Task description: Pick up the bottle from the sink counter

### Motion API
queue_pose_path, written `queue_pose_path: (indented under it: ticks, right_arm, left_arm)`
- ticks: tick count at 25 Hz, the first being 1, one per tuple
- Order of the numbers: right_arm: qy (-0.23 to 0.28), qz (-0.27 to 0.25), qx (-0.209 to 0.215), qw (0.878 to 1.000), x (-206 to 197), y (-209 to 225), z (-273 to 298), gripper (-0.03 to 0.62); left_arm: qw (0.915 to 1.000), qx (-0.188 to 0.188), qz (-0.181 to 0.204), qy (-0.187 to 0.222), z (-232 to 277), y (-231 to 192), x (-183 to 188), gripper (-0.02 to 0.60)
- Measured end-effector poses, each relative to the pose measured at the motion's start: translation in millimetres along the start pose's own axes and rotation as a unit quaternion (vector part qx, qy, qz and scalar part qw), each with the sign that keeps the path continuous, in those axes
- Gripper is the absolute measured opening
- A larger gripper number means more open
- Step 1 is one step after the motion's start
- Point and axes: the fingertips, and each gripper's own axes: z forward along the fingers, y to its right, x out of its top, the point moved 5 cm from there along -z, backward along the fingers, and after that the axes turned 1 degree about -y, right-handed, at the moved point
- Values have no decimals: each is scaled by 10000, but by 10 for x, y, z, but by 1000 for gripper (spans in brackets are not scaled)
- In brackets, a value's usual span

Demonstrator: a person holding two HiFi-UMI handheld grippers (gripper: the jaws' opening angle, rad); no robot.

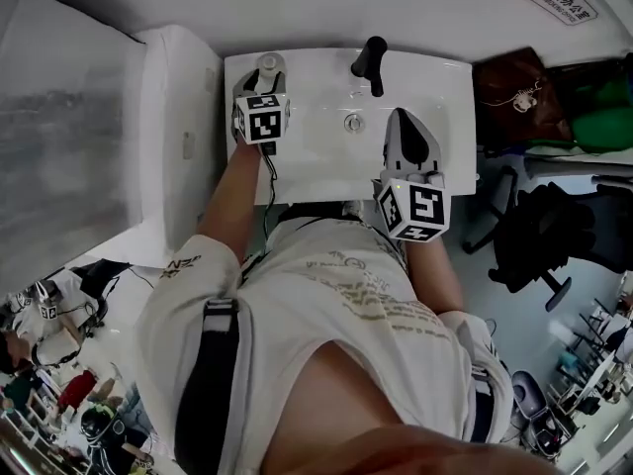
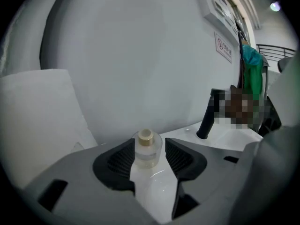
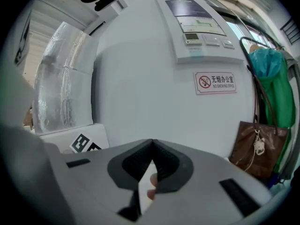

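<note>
Left gripper view has the bottle (image 2: 147, 154) dead centre: a small clear one with a gold cap, standing upright on the white sink counter (image 2: 220, 142) close to the back wall. It sits right at the tips of the left gripper (image 2: 150, 144), in the gap between the two ribbed black pads (image 2: 123, 159). The jaws are apart, one pad on each side of the bottle's shoulders. The pads look just beside the glass rather than pressing it, and the cap rises a little above them. Off to the right stands the black faucet (image 2: 206, 121), well apart from the bottle.

From the head view, the bottle (image 1: 269, 64) is at the back left corner of the counter (image 1: 326, 156), and the left gripper (image 1: 267, 80) reaches straight in at it, marker cube up. The faucet (image 1: 373, 62) is at the middle of the back edge. The right gripper (image 1: 403, 117) hangs over the right side of the basin, far from the bottle.

In the right gripper view, the right gripper (image 3: 151, 144) has its jaws closed together at the tips with nothing between them, aimed at the wall (image 3: 140, 78).
</note>
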Motion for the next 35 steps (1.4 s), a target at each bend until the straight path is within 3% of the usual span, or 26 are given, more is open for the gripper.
queue_pose_path:
  ticks: [9,14,18,26,35]
  right_arm:
    - [-65,-8,-262,9996,-18,29,-115,21]
    - [-170,-8,-353,9992,-66,31,-157,21]
    - [-237,-26,-397,9989,-118,15,-176,21]
    - [-329,-62,-501,9982,-169,42,-196,21]
    - [-398,-132,-570,9975,-191,94,-237,21]
  left_arm:
    - [9994,-41,153,-297,283,-18,-185,295]
    - [9995,90,288,-94,460,-67,-244,322]
    - [9998,28,139,170,586,-105,-266,342]
    - [9994,-29,65,340,787,-110,-356,345]
    - [9977,408,517,144,866,-87,-402,345]
